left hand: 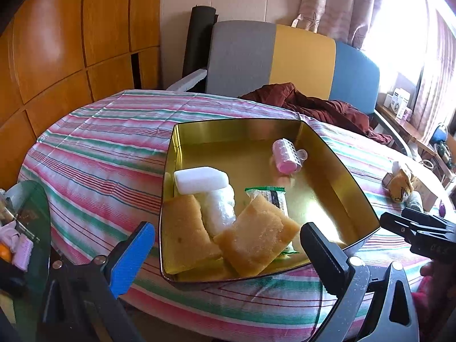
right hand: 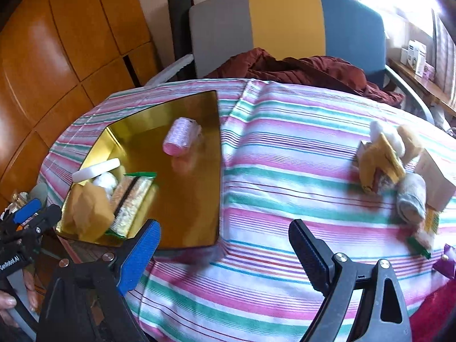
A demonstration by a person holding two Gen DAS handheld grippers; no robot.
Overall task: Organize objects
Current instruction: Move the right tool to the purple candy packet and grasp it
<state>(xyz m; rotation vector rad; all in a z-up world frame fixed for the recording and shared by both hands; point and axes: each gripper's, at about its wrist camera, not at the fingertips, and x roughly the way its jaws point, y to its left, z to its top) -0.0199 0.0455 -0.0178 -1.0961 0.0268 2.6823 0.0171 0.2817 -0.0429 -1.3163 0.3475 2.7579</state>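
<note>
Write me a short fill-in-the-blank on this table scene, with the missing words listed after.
1. The pink hair roller lies inside the ____ tin.
2. The tin rests on a ____ tablecloth.
3. Both the left gripper and right gripper stand ____, holding nothing.
4. Behind the table, a ____ cloth lies on the chair.

Missing words: gold; striped; open; dark red
</note>
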